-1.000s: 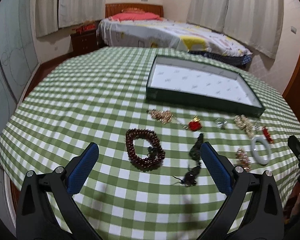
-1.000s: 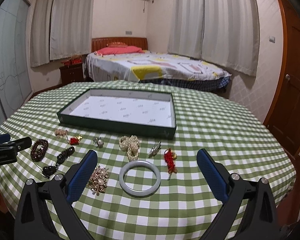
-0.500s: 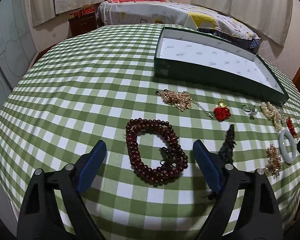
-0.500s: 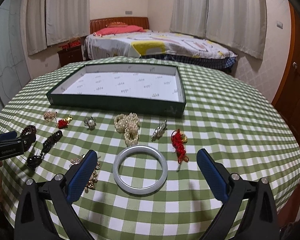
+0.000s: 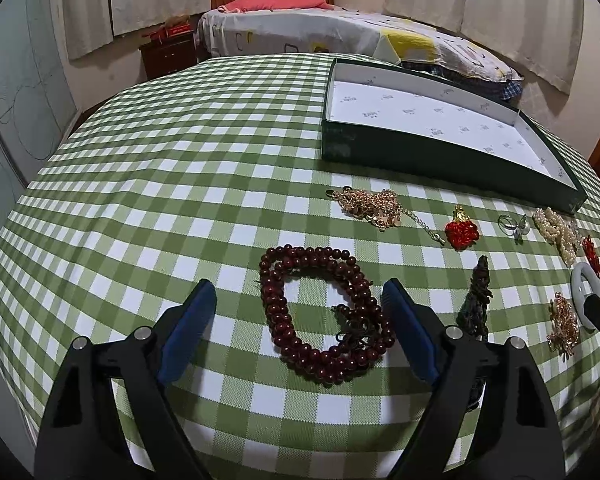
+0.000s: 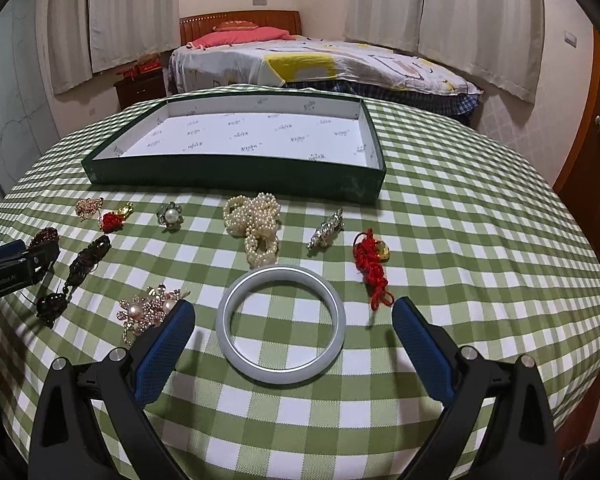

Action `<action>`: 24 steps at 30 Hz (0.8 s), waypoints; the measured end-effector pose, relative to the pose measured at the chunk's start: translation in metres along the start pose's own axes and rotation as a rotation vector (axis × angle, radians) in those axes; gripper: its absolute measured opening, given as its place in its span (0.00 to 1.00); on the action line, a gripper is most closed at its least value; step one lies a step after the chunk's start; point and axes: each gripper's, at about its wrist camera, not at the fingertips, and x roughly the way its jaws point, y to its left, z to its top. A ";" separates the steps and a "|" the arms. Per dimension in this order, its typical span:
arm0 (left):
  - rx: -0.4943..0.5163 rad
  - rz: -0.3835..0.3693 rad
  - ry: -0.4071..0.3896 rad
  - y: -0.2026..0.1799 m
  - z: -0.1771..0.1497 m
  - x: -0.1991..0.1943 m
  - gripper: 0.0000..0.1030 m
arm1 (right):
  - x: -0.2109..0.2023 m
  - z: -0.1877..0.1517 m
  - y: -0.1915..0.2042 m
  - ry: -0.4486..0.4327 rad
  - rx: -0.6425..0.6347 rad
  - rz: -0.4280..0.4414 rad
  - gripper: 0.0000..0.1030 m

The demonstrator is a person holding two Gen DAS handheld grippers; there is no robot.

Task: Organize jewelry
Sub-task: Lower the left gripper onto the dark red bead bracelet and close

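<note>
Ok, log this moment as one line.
left gripper: open, straddling red bead bracelet | right gripper: open, around jade bangle | green box: empty

Before one shallow dark-green box (image 6: pixel 236 178): one pale jade bangle (image 6: pixel 281 324), one pearl-strand heap (image 6: pixel 254 220), two red knotted-cord charms (image 6: pixel 370 264), one dark-red bead loop (image 5: pixel 324 316).

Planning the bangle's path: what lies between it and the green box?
In the right wrist view, the pearl strands lie between the bangle and the green box.
</note>
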 end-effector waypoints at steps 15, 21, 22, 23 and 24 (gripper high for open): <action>-0.028 -0.014 -0.004 0.003 -0.004 -0.007 0.82 | 0.000 -0.004 -0.003 0.018 0.012 0.047 0.66; -0.036 -0.013 -0.014 0.003 -0.006 -0.011 0.87 | 0.002 -0.005 0.000 0.034 0.000 0.037 0.67; -0.037 -0.013 -0.014 0.004 -0.006 -0.010 0.87 | 0.004 -0.005 0.000 0.039 0.002 0.037 0.68; -0.039 -0.013 -0.012 0.004 -0.006 -0.010 0.87 | 0.004 -0.005 -0.001 0.040 0.006 0.036 0.68; -0.041 -0.013 -0.007 0.004 -0.006 -0.009 0.87 | 0.005 -0.005 -0.002 0.041 0.012 0.035 0.69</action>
